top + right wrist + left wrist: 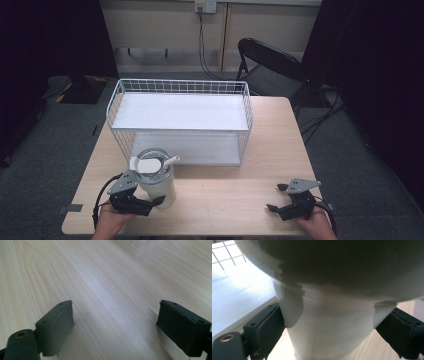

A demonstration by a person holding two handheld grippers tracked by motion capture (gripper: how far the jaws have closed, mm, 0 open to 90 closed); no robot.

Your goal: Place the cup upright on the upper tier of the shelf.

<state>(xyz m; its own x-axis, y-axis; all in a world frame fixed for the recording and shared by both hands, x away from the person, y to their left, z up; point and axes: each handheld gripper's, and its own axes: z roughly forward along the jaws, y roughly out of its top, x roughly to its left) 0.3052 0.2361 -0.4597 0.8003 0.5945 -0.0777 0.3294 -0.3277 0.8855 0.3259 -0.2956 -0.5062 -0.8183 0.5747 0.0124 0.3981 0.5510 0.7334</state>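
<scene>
1. The table [240, 195], of pale wood, carried everything noted below; its grain ran under the right gripper in that gripper's view.

2. A white wire rack [181, 117] with two shelves stood at the middle of the table, reaching to the far edge. Its upper and lower shelves were both bare. A corner of the lower shelf and some wire mesh appeared at the upper left of the left gripper view.

3. A white cup [159, 182] stood upright on the table near the left end of the near edge, just in front of the rack's lower shelf. It bore a clear lid and a white straw [170, 161] leaning toward the right.

4. The left gripper [152, 202] sat at the near left corner, held in the person's left hand [107, 224]. In its own view the jaws lay against both sides of the cup's lower body, clamped on it. The cup's wider upper part overhung the camera.

5. The right gripper [277, 197] sat near the right end of the near edge, held in the right hand [317, 225], well apart from the cup. Its jaws stood wide apart over bare wood, holding nothing.
</scene>
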